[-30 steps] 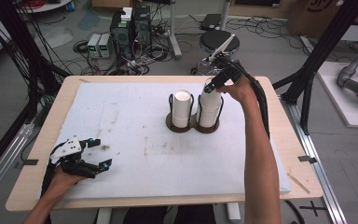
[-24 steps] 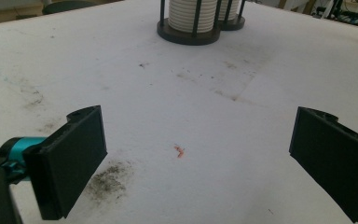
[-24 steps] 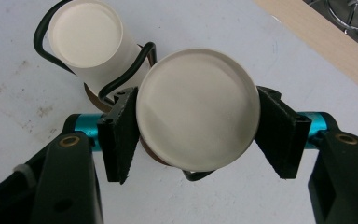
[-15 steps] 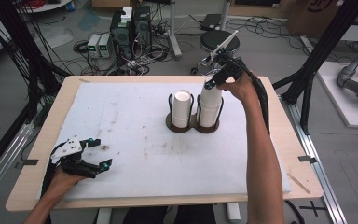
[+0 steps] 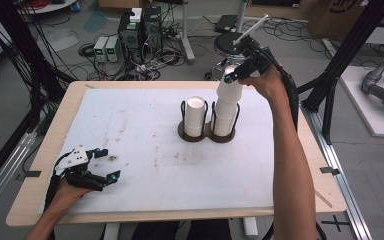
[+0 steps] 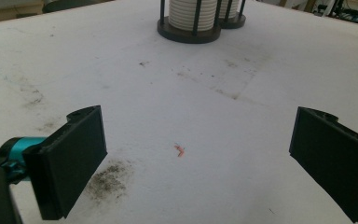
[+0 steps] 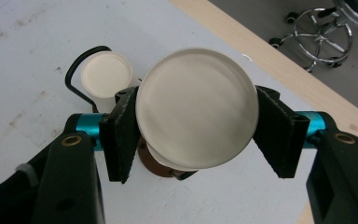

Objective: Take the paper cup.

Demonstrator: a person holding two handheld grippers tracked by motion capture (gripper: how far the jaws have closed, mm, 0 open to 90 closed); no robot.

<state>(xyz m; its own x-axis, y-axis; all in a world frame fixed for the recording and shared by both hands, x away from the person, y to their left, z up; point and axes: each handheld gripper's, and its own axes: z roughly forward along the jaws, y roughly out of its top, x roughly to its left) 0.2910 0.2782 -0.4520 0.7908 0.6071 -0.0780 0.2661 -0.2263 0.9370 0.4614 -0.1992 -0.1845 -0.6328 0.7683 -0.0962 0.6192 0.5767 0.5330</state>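
Since a second ago, the right hand-held gripper (image 5: 231, 76) has risen above the right-hand stack, carrying the top paper cup (image 5: 228, 90) up with it; the left hand-held gripper (image 5: 101, 164) has stayed low over the near left of the table (image 5: 130, 125), its jaws spread wide on nothing. The right jaws have just finished closing and now pinch the cup across its upper wall, one pad on each side, as the right gripper view shows (image 7: 196, 121).

The lifted cup hangs over the right bay of the wire cup holder (image 5: 207, 134), its lower part apparently not yet free of the cups beneath. The other stack (image 5: 195, 116) stands in the left bay.

To do this well, I would keep the pull straight up along the stack until the bottom comes clear of the rest and of the wire uprights; any sideways lean could drag the next cup or tip the holder. The grip should stay light enough not to crush the wall.

The cup's long axis runs nearly vertical, leaning slightly.
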